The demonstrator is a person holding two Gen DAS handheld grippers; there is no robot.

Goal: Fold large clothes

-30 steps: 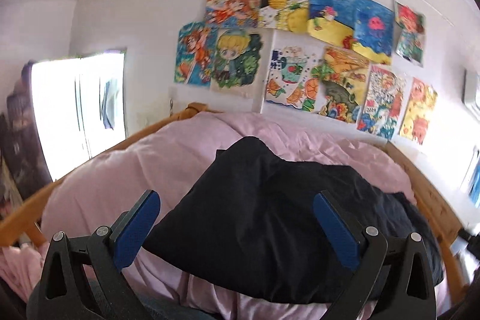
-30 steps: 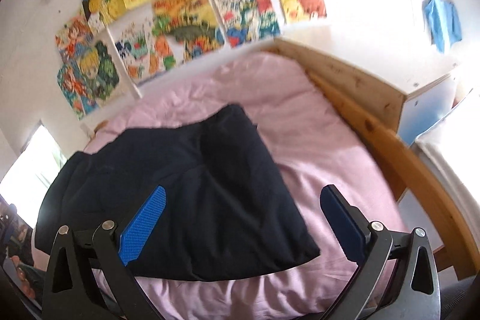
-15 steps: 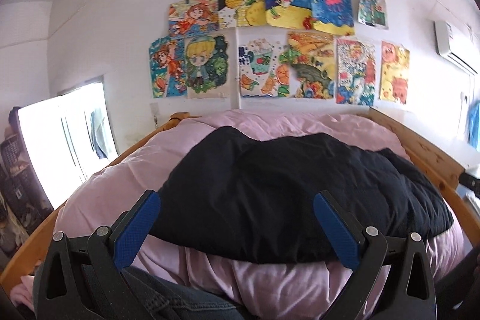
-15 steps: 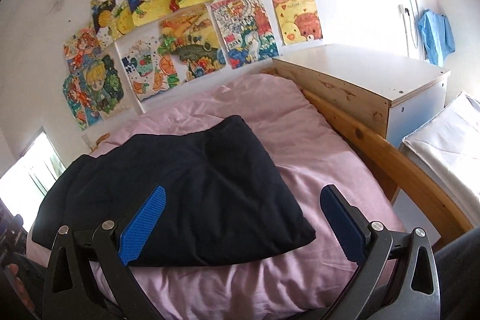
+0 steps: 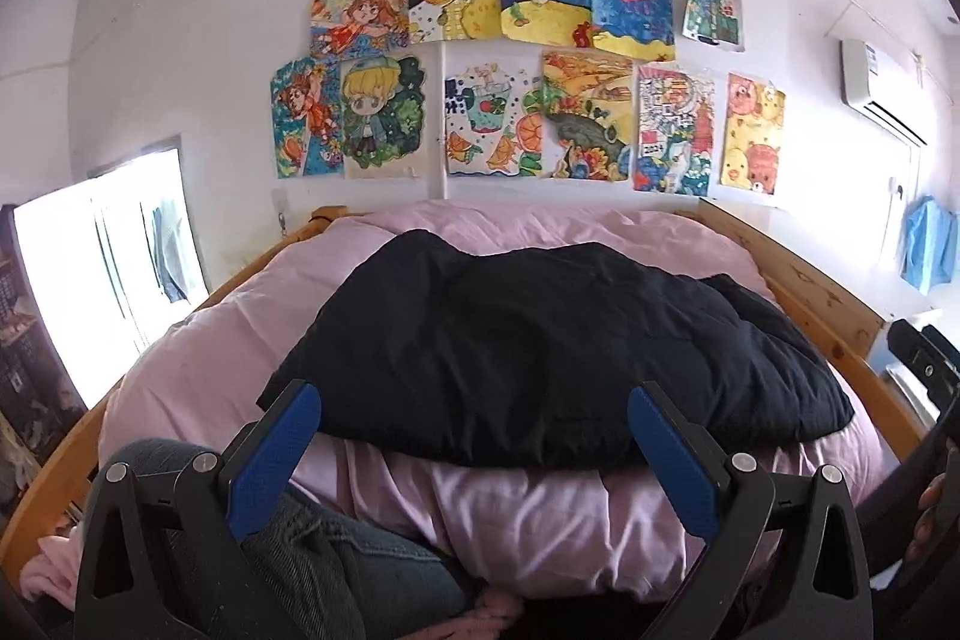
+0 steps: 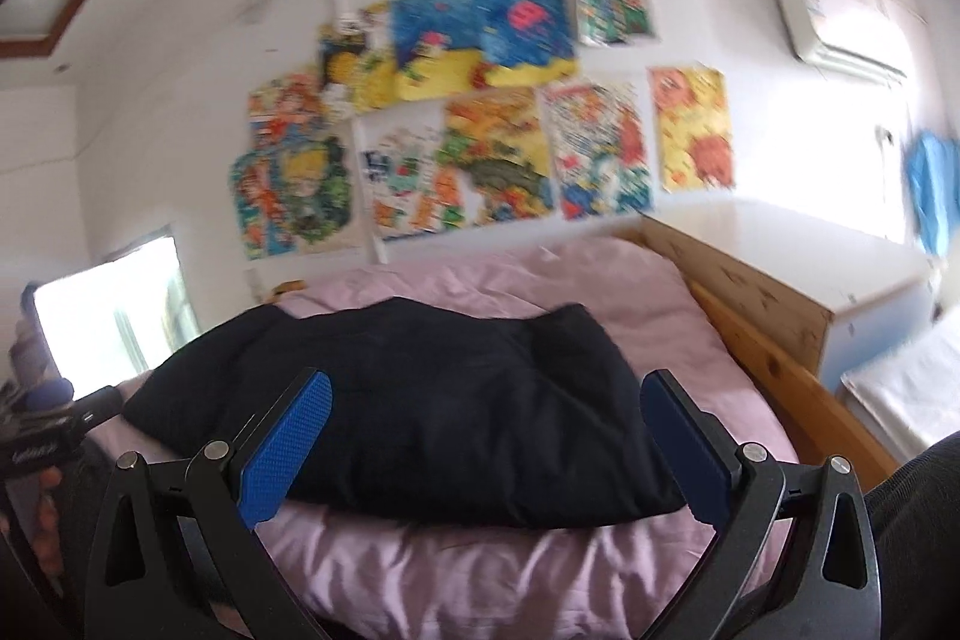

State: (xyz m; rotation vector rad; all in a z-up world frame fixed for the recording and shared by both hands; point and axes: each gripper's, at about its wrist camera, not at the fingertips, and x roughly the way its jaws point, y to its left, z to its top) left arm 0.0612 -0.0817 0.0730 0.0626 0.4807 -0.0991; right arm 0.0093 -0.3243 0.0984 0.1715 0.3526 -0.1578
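Note:
A large black padded garment (image 5: 540, 340) lies folded in a flat bundle on the pink bedding (image 5: 540, 514). It also shows in the right wrist view (image 6: 456, 400), blurred. My left gripper (image 5: 474, 454) is open and empty, held back from the garment's near edge. My right gripper (image 6: 486, 442) is open and empty, also short of the near edge. Neither touches the cloth.
The wooden bed frame (image 5: 828, 298) runs along the right side. A white-topped cabinet (image 6: 810, 268) stands right of the bed. Drawings cover the wall (image 5: 510, 70) behind. A window (image 5: 102, 268) is at left. A jeans-clad leg (image 5: 336, 568) is low in the left view.
Both grippers have drawn back and tilted up, so more of the wall shows. The garment has not moved. Both stay open.

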